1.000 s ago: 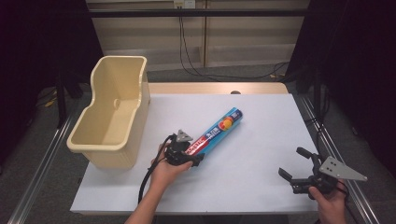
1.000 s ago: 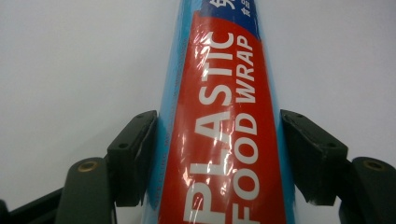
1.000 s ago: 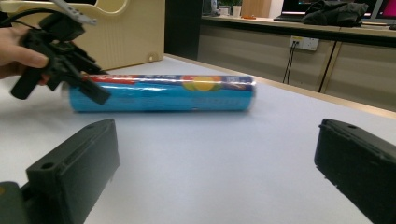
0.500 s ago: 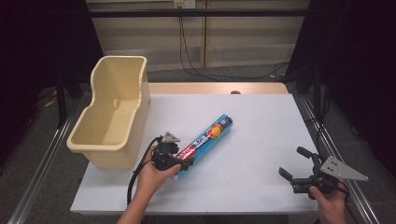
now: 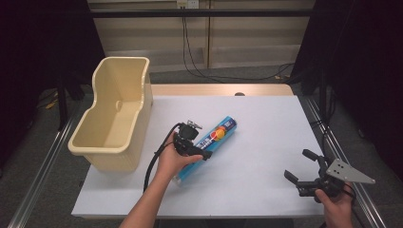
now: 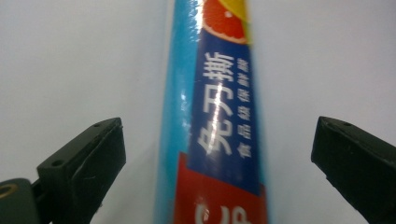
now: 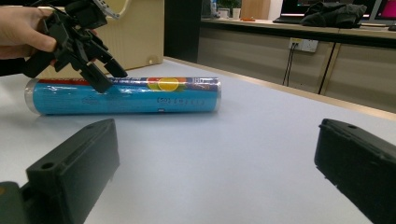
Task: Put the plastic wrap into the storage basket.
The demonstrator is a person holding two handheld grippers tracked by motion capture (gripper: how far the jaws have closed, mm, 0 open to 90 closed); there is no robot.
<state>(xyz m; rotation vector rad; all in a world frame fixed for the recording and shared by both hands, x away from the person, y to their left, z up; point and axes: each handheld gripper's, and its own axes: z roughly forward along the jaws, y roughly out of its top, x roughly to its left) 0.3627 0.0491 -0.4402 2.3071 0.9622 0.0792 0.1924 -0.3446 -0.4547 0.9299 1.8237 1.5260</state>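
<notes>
1. A blue roll (image 5: 209, 145) of wrapped film, with a red band and an orange fruit picture on its label, is laid flat on the white table (image 5: 266, 142), slanted from the near left toward the far right.
2. The roll is positioned near the middle of the table, to the right of the bin.
3. The left gripper (image 5: 192, 145) is held by the left hand (image 5: 171, 159) directly over the near half of the roll, and its jaws are spread wide.
4. In the left gripper view, the roll (image 6: 217, 121) is seen running up between the two jaws, with a clear gap on each side.
5. Contact between the jaws and the roll cannot be confirmed.
6. The right gripper (image 5: 304, 168) is held by the right hand (image 5: 335, 199) at the near right corner of the table, well apart from the roll, with its jaws spread wide and nothing gripped.
7. A beige plastic bin (image 5: 116, 114) is placed at the left edge of the table.
</notes>
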